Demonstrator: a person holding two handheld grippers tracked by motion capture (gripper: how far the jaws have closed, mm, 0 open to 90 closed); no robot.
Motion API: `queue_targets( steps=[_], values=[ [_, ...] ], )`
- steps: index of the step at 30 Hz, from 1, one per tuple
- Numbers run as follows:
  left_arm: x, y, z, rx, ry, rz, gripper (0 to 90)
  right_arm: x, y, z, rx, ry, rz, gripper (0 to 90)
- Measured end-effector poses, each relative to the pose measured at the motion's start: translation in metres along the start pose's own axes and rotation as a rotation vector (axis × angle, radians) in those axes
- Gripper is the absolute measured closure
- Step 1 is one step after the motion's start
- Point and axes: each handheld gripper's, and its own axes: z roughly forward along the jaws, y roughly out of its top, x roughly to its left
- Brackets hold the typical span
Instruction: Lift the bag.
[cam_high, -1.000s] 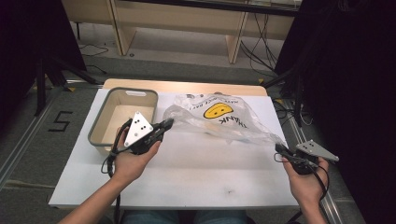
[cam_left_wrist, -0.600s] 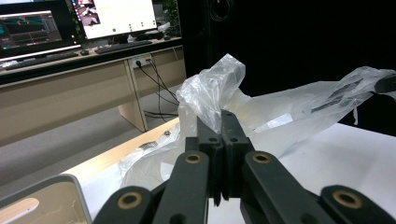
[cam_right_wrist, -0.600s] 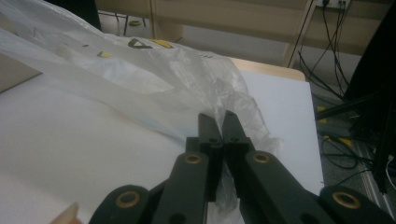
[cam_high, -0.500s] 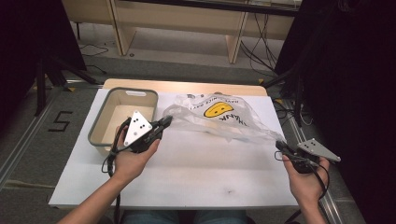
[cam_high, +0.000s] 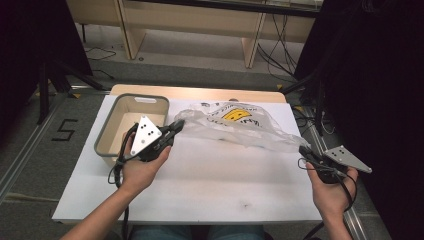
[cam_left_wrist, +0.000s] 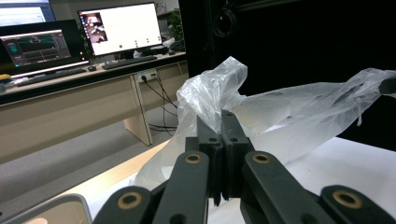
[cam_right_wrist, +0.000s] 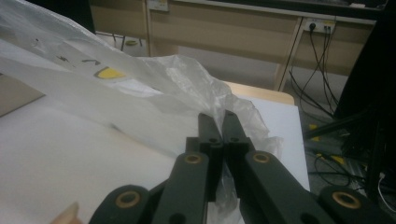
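Grip, left: left gripper (cam_high: 176, 126) is clamped on the bag's left corner; in the left gripper view its jaws sit together w/ film bunched between and above them.
Grip, right: right gripper (cam_high: 304, 150) pinches the bag's right end at the table's right edge; jaws closed on a thin fold of film in the right gripper view.
Bag: clear plastic bag (cam_high: 235, 125), yellow smiley print + dark lettering, stretched betw. the two grippers across the far half of the table, part lifted, middle sagging to the surface.
Handling: prob. v. light, limp, no stiffness; thin film looks slippery and likely to tear or slide out if pulled hard. Holds no shape, so it'll droop wherever unsupported.
Where to hold: bunched corners/mouth edge, several layers in the pinch, not a single sheet.
Table: white table (cam_high: 200, 190) bare on the near side, nothing in the way there.
Bin: grey-rimmed bin (cam_high: 107, 131) just left of the left gripper, looks empty; its near rim could snag the film.
Beyond: wooden desk legs + loose cables on the floor, well apart from the work.
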Motion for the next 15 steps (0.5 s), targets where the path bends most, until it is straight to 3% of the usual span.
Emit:
queue_targets(
  steps=[15],
  values=[
    [0.003,0.012,-0.001,-0.036,0.013,-0.005,89.2,0.0,0.016,-0.003,-0.054,-0.012,-0.002,90.0]
  ],
)
